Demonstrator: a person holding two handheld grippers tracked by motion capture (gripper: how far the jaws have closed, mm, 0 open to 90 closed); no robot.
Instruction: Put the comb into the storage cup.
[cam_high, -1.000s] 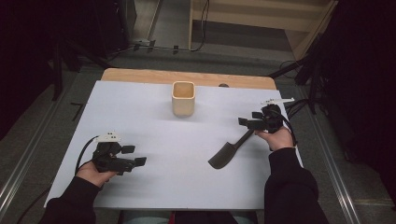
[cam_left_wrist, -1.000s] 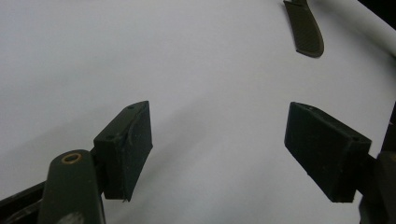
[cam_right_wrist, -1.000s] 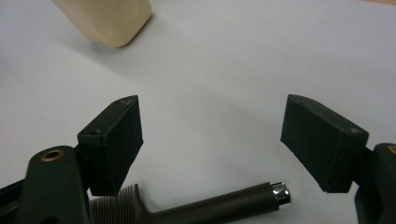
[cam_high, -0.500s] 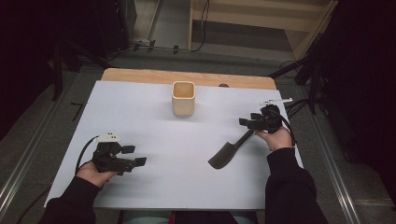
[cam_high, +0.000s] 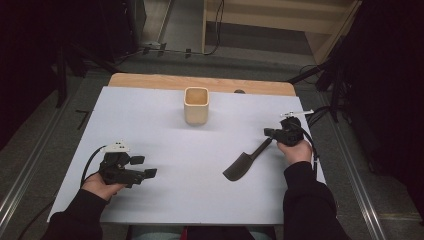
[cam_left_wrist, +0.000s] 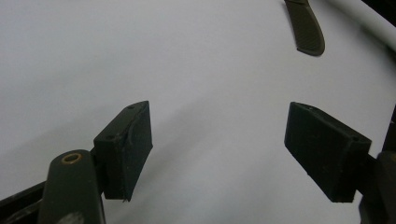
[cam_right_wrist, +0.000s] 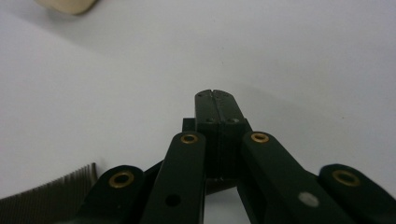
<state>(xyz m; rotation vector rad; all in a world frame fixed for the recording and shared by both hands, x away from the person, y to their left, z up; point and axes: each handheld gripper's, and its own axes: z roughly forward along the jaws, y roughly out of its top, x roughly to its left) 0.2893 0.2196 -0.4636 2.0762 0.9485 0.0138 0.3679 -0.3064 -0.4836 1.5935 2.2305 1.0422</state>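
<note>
Right gripper (cam_high: 270, 134) had just clamped the spatula (cam_high: 243, 162) handle, presumably to lift it. Left gripper (cam_high: 145, 167) sat wide open, empty.

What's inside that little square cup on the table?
The beige square cup stands open at the top. Its upper inside walls look bare, but the bottom is too dark and hidden by the rim to tell.

Dark ribbed spatula (cam_high: 243, 164), beige cup (cam_high: 196, 105), white table sheet (cam_high: 165, 135), black hand-held grippers.
</note>
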